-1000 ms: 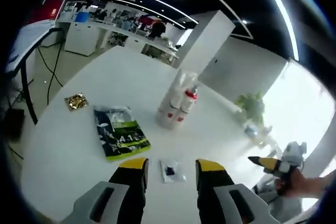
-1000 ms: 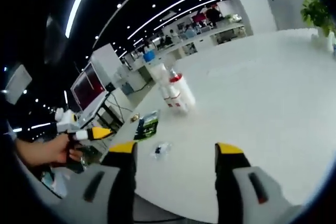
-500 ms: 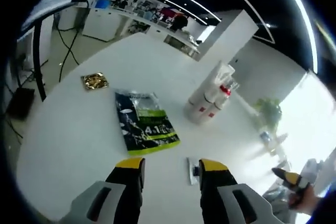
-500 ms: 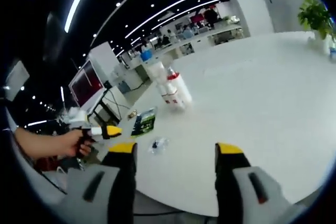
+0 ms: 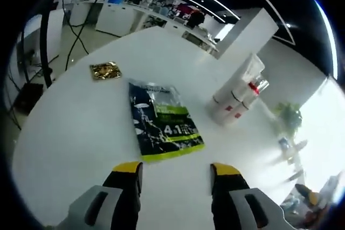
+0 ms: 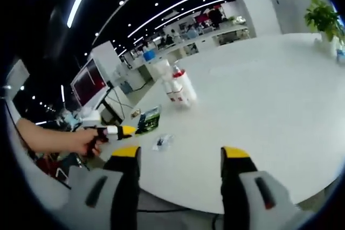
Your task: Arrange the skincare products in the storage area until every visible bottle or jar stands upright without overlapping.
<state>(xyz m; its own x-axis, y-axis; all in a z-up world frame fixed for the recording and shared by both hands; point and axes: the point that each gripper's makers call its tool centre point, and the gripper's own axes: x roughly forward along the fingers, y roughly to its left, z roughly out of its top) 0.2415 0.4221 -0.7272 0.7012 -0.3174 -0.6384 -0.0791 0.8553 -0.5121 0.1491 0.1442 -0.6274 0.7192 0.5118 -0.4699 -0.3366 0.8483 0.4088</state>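
A tight cluster of white skincare bottles (image 5: 236,99), one with a red cap (image 5: 253,85), stands on the white table (image 5: 70,133); I also see the bottles (image 6: 177,87) far ahead in the right gripper view. My left gripper (image 5: 177,169) is open with nothing between its jaws, just short of a black and green pouch (image 5: 164,122). The right gripper (image 6: 180,154) is open and holds nothing, hovering at the table's near edge. A hand (image 6: 73,141) holds the left gripper (image 6: 116,130) at the left of that view.
A gold foil packet (image 5: 105,70) lies left of the pouch. A small clear sachet (image 6: 163,142) lies near the pouch (image 6: 148,119). A potted plant (image 6: 323,17) stands at the far right of the table. Desks and cables lie beyond the table's edge.
The left gripper has moved forward over the table toward the pouch, and the clear sachet has slipped out of its view. In the right gripper view the left gripper has come further right.
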